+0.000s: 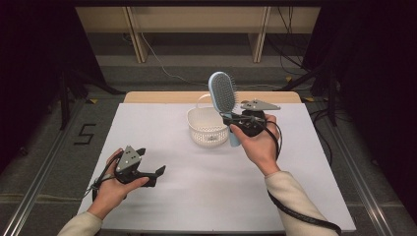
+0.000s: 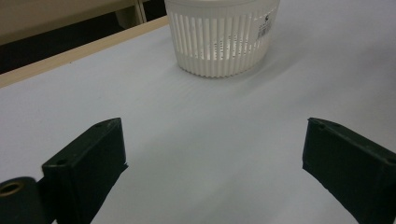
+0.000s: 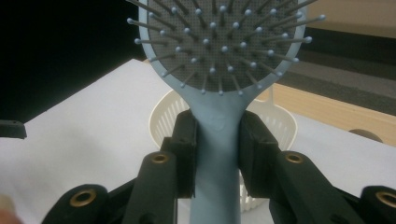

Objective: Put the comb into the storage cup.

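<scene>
A light blue hairbrush (image 1: 223, 94) (image 3: 219, 65) with a grey bristle pad stands upright in the air. My right gripper (image 1: 235, 119) (image 3: 217, 140) is shut on its handle, just right of a white slatted basket (image 1: 207, 129) (image 3: 161, 116). The basket (image 2: 219, 37) sits at the table's middle back. Near the front left of the table, my left gripper (image 1: 155, 173) (image 2: 212, 163) is open with nothing between its jaws, pointing toward the basket.
The white table top (image 1: 196, 187) has a wooden strip (image 1: 157, 97) along its far edge. Beyond it are wooden shelving legs (image 1: 140, 44) and cables on a grey floor. Dark stands flank both sides.
</scene>
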`<action>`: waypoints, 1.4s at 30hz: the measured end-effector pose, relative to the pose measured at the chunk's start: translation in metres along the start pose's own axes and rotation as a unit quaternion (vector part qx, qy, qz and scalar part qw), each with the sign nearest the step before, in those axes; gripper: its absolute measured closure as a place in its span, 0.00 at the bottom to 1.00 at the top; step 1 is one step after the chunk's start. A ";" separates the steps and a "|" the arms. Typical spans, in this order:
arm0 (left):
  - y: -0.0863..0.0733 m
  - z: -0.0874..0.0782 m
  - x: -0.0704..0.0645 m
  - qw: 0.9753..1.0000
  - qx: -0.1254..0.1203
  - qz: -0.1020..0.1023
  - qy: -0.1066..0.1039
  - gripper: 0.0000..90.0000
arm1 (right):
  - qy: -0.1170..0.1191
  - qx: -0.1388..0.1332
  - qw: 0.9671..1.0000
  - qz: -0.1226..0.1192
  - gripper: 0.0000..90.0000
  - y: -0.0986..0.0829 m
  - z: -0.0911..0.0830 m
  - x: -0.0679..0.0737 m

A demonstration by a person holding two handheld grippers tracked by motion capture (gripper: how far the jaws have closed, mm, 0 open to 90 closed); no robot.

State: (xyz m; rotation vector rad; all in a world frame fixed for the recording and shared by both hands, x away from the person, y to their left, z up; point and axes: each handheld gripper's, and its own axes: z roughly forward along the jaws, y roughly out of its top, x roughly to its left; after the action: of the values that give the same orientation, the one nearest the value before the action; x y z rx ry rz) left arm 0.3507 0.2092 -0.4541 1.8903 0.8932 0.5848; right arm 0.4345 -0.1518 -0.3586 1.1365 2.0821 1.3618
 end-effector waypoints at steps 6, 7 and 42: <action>0.000 0.000 0.000 1.000 0.000 0.000 0.000 0.06 | 0.000 -0.003 1.000 0.000 0.78 0.001 0.002 0.000; 0.000 0.000 0.000 1.000 0.000 0.000 0.000 0.06 | 0.001 -0.003 1.000 0.000 0.78 0.001 0.002 0.000; 0.000 0.000 0.001 1.000 -0.001 -0.001 0.001 0.06 | 0.004 -0.013 1.000 0.003 0.78 0.011 0.013 0.002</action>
State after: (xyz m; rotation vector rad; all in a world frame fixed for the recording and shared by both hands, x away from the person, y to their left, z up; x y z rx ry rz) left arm 0.3507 0.2099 -0.4542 1.8871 0.8971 0.5864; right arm 0.4472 -0.1407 -0.3548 1.1297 2.0628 1.3931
